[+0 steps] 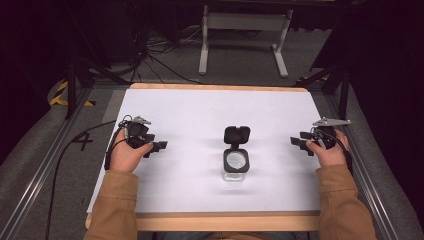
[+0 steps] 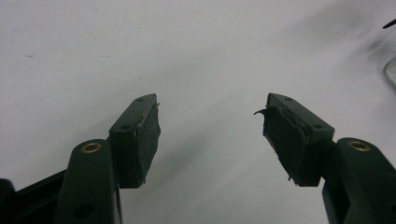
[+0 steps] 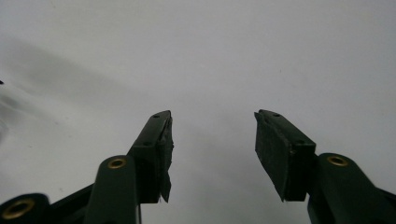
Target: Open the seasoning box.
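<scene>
A small clear jar stands upright near the middle of the white worktop, its black hinged lid flipped open and lying back on the far side of the jar, so the mouth is free from above. The left gripper sits well to the left of the jar and the right gripper well to the right of it, both pointing inward at the jar, probably so each can come at one side of it. In both gripper views the jaws stand wide apart with nothing between them, bare worktop ahead. The glass edge of the jar shows at the right border of the left gripper view.
</scene>
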Tool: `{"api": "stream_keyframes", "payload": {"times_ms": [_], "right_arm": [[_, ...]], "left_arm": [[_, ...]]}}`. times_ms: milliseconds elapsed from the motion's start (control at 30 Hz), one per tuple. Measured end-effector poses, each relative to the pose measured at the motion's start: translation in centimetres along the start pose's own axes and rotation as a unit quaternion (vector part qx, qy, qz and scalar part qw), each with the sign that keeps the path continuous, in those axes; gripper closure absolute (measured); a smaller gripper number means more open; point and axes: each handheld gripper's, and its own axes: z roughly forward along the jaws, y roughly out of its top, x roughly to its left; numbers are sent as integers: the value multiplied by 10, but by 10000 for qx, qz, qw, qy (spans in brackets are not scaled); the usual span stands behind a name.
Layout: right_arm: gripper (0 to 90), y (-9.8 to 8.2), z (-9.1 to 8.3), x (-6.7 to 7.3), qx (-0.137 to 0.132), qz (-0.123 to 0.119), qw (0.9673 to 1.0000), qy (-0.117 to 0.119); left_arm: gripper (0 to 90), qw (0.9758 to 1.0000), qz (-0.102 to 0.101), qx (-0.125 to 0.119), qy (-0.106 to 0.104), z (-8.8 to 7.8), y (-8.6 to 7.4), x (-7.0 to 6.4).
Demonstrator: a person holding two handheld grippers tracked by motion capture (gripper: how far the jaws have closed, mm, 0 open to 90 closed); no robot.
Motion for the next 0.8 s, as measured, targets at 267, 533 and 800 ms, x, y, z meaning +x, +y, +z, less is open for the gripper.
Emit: {"api": "stream_keyframes", "payload": {"times_ms": [267,533,800], "right_arm": [[462,-12,18,-2,361,1,9993,0],[443,-17,33,5,577,-115,9981,186],[439,-16,33,8,553,-183,9981,189]], "left_arm": [[351,9989,210,408,-33,17,-6,3],[345,9965,389,705,-209,27,-9,1],[329,9966,421,674,-226,27,-8,-2]]}}
